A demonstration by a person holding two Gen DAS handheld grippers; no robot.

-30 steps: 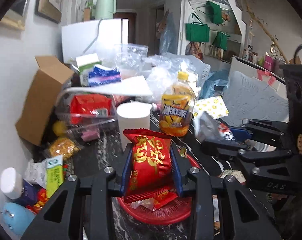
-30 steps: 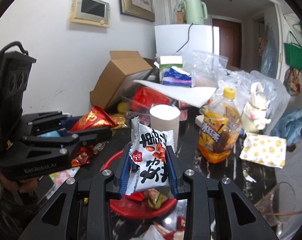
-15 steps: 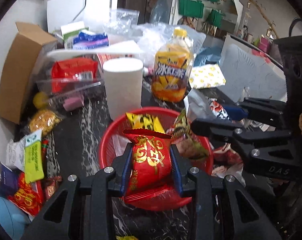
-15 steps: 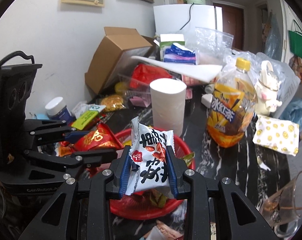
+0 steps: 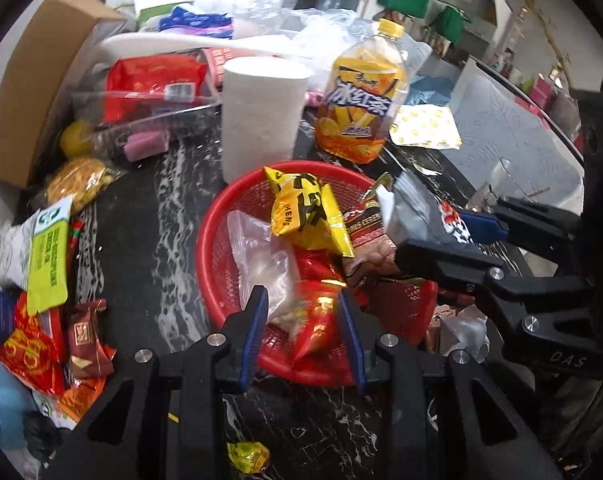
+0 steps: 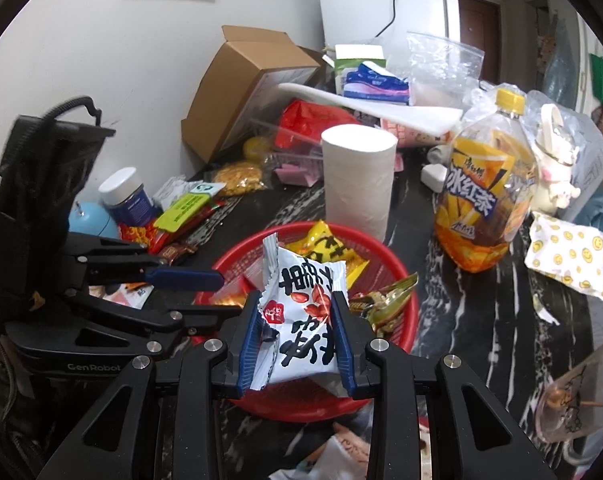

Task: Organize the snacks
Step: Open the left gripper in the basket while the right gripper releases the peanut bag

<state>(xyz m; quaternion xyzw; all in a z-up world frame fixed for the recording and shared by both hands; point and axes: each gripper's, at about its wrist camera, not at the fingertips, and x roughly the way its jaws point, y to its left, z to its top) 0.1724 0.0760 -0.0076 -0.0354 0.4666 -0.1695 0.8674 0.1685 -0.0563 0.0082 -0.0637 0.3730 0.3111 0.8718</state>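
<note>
The left gripper [image 5: 303, 326] sits over the near rim of the red basket [image 5: 221, 216], its 2 blue-padded fingers [image 5: 253, 334] spread apart with nothing clamped between them; a red snack packet [image 5: 317, 328] lies loose in the basket below the gap, touching neither pad as far as the view shows. The right gripper [image 6: 295, 330] is closed firmly on a white peanut packet [image 6: 301, 312], held upright above the near part of the same basket [image 6: 401, 272]. Inside the basket lie a yellow snack packet [image 5: 305, 216], a clear plastic bag [image 5: 261, 256] and a dark brown wrapper [image 5: 365, 224], all overlapping. On the black marble tabletop [image 5: 141, 240] left of the basket rest a green-labelled packet [image 5: 47, 256] and several small red and brown wrappers [image 5: 85, 336]. Just behind the basket stands 1 white paper roll [image 5: 261, 116], upright and nearly touching the rim. Beside the roll, to the right, stands an orange iced-tea bottle [image 6: 485, 200] with a yellow cap. Farther back sit a clear container holding a red packet [image 5: 153, 84] and an open cardboard box [image 6: 245, 88] against the wall.
</note>
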